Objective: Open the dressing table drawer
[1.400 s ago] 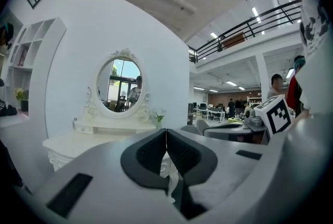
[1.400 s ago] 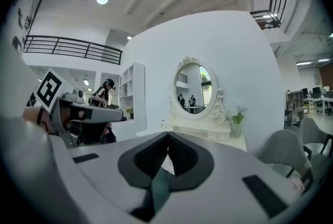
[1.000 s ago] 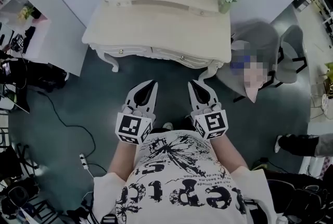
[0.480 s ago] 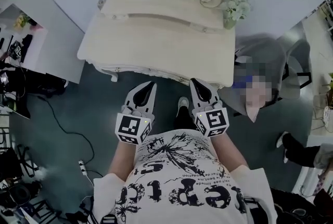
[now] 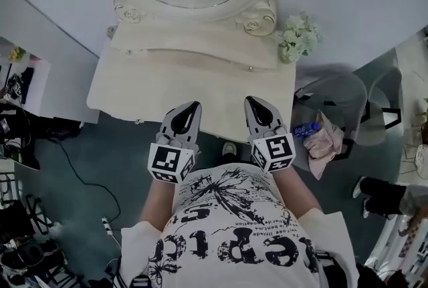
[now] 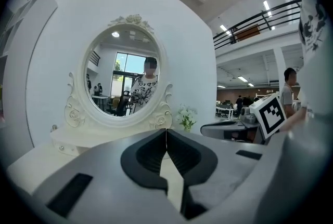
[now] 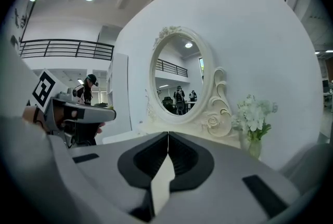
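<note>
Cream dressing table [image 5: 150, 89]: painted wood, probably heavy, so it should stay put under a pull.
Drawer: likely light and easy to slide; pinch its small, slippery knob squarely.
Drawer place: under the table's front edge, hidden in the head view, so below both grippers.
Left gripper [image 5: 193, 106]: jaws together, empty, over that edge.
Right gripper [image 5: 250, 101]: the same, just beside it.

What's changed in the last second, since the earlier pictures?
The person stepped up to the dressing table: the left hand-held gripper and right hand-held gripper went from over the floor to over its front edge. Both stayed shut and empty; nothing was grasped.
</note>
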{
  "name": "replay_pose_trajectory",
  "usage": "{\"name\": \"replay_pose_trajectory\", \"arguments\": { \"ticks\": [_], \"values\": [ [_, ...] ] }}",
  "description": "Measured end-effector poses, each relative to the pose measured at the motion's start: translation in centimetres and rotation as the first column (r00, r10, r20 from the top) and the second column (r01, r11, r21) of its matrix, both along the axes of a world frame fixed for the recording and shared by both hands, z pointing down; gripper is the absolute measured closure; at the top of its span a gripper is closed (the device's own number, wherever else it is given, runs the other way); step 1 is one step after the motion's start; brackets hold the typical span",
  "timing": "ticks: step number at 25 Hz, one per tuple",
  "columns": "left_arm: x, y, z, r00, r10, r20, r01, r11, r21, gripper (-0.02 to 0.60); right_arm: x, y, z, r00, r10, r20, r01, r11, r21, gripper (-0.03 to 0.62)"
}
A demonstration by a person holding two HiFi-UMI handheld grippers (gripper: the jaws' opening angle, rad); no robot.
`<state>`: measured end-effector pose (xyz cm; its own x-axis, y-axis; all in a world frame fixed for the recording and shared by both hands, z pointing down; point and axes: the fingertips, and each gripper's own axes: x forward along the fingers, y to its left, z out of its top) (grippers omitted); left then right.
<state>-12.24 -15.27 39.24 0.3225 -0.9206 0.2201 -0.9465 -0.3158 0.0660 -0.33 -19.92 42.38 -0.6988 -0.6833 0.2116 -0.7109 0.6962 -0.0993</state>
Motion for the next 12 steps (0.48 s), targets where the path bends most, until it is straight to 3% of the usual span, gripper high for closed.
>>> {"name": "replay_pose_trajectory", "arguments": {
  "ticks": [6,12],
  "values": [
    [0.8,-5.7,2.7,0.999,0.035,-0.031,-0.036,0.999,-0.040,0.561,0.7,-5.3,2.5,0.998,0.042,-0.038,-0.043,0.998,-0.035,0.576],
    [1.0,-9.2,5.2,0.988,0.136,-0.067,-0.142,0.985,-0.102,0.561,0.6,-7.8,5.7,0.987,0.148,-0.064,-0.156,0.979,-0.132,0.576]
  ]
}}
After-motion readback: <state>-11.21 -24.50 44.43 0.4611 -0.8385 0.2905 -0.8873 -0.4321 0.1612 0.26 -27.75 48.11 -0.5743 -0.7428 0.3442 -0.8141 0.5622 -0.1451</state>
